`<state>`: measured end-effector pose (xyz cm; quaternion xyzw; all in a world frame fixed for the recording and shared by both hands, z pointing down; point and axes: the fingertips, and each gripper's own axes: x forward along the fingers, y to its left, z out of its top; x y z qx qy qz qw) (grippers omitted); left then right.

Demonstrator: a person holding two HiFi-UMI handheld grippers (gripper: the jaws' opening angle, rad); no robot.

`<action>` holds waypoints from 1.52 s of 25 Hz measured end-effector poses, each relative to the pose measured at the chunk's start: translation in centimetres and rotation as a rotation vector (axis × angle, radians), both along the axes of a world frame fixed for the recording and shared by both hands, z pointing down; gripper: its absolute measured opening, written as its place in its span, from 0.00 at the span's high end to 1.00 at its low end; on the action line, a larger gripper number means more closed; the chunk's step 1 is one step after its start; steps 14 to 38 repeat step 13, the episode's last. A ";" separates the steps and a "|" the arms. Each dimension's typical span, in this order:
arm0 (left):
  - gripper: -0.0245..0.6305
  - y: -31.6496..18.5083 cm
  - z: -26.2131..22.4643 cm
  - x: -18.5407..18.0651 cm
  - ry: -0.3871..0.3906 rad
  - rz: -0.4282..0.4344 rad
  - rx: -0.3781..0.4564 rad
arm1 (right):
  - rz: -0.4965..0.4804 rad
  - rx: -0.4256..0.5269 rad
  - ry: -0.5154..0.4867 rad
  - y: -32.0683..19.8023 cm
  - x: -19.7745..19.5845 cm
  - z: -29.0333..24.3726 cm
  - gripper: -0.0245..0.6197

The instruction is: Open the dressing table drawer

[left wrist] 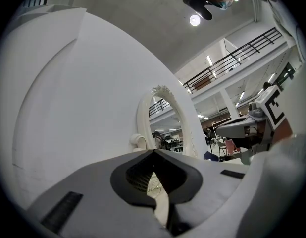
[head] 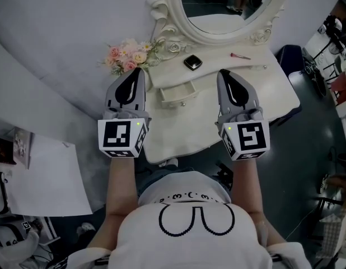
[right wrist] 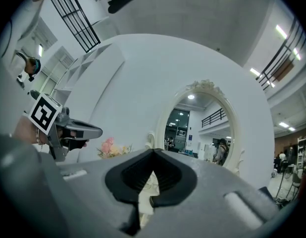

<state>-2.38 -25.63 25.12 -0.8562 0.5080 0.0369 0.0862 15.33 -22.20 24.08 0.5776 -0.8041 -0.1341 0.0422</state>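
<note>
In the middle of the head view, the drawer (head: 177, 94) seems to be pulled partly out of the white dressing table (head: 272, 86), below the oval mirror (head: 229, 7). The left gripper (head: 137, 72) and right gripper (head: 224, 73) hang on either side of the drawer, both clenched on nothing.

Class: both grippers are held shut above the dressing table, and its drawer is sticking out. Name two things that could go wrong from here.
1. The drawer juts from the table front, between the left gripper and the right gripper. Either one, lowered carelessly, might knock it.
2. The flowers sit close to the left gripper's tip, so a sideways swing could topple them.
</note>
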 end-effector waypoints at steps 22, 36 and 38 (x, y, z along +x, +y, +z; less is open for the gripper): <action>0.96 -0.1 -0.6 -0.1 0.015 0.008 0.011 | -0.011 -0.010 0.012 -0.6 -0.3 0.0 0.97; 0.96 -0.1 -0.6 -0.1 0.015 0.008 0.011 | -0.011 -0.010 0.012 -0.6 -0.3 0.0 0.97; 0.96 -0.1 -0.6 -0.1 0.015 0.008 0.011 | -0.011 -0.010 0.012 -0.6 -0.3 0.0 0.97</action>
